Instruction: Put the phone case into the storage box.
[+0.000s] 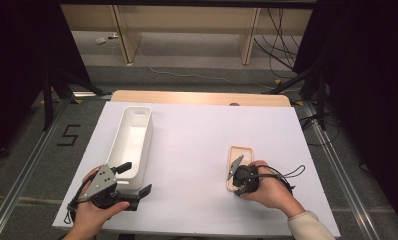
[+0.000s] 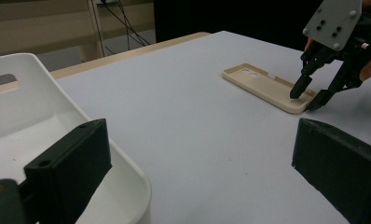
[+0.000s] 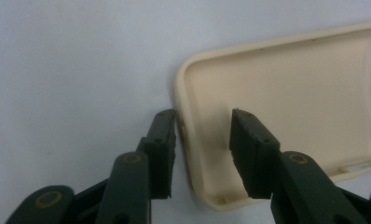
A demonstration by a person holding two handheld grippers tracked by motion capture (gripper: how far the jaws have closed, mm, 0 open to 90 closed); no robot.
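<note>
A beige phone case (image 1: 240,154) (image 2: 263,84) (image 3: 291,102) lies hollow side up on the white table at the right. My right gripper (image 1: 237,186) (image 2: 305,99) (image 3: 204,116) points down at the case's near end. One jaw rests against the outside of the end wall and the other stands inside the case, apart from the wall, so the gripper is open. My left gripper (image 1: 133,178) (image 2: 200,126) is open wide at the near end of a long white bin (image 1: 148,135) (image 2: 30,60). One of its jaws is over the bin's inside and the other is over the table.
A white sheet (image 1: 197,135) covers the table, with a wooden edge (image 1: 202,97) at the far side. Beyond the table stand shelf legs, and cables lie on the floor. Metal rails run along both sides of the table.
</note>
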